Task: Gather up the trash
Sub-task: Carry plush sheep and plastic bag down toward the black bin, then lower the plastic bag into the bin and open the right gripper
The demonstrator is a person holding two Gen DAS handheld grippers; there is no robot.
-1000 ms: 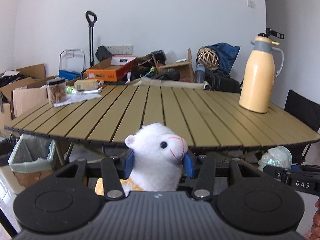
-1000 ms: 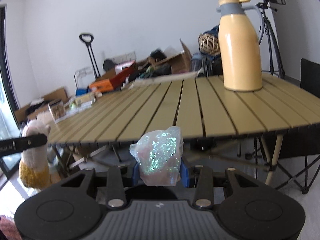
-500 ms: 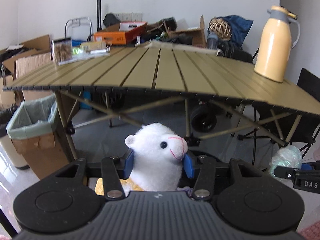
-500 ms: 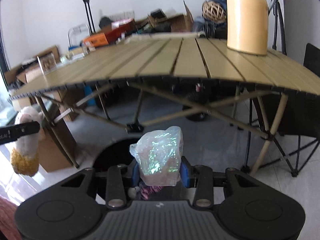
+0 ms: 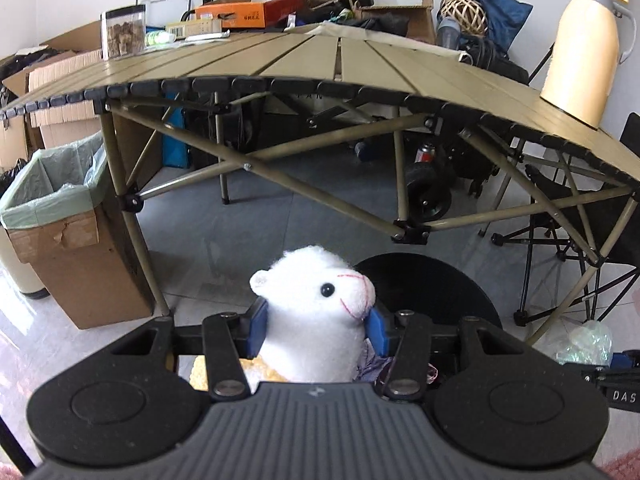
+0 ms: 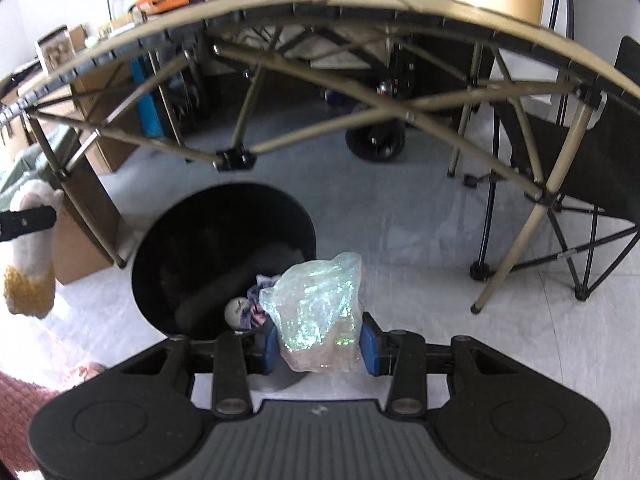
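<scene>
- While both views look down past the slatted worktop [image 5: 360, 60] toward the floor, each one shows its own tool close up and the other only at the frame edge.
- Left wrist view: the left tool [image 5: 316, 330] has its blue pads [image 5: 256, 330] pressed against the sides of a white plush llama [image 5: 316, 312], narrowly parted around the toy's neck and body.
- Beyond the llama, only the far rim of the round black bin [image 5: 432, 280] shows on the grey floor; its contents are mostly hidden apart from a bit of cloth by the right pad.
- This view alone shows the cardboard box lined with a green bag [image 5: 60, 216] beside the worktop leg, the jar [image 5: 122, 32] on the worktop and the whole cream thermos [image 5: 580, 52].
- At the lower right edge, the crumpled iridescent wrapper [image 5: 586, 342] appears small in the other tool.
- Right wrist view: the right tool [image 6: 320, 344] is clamped on that iridescent wrapper [image 6: 316, 316], pads touching both sides, partly closed.
- Here the bin [image 6: 224, 256] is open to sight, just ahead and left of the wrapper, with a small pale ball [image 6: 236, 312] and crumpled cloth [image 6: 258, 300] inside.
- The llama [image 6: 30, 256] hangs at the left edge, gripped by a black finger [image 6: 26, 222] of the left tool.
</scene>
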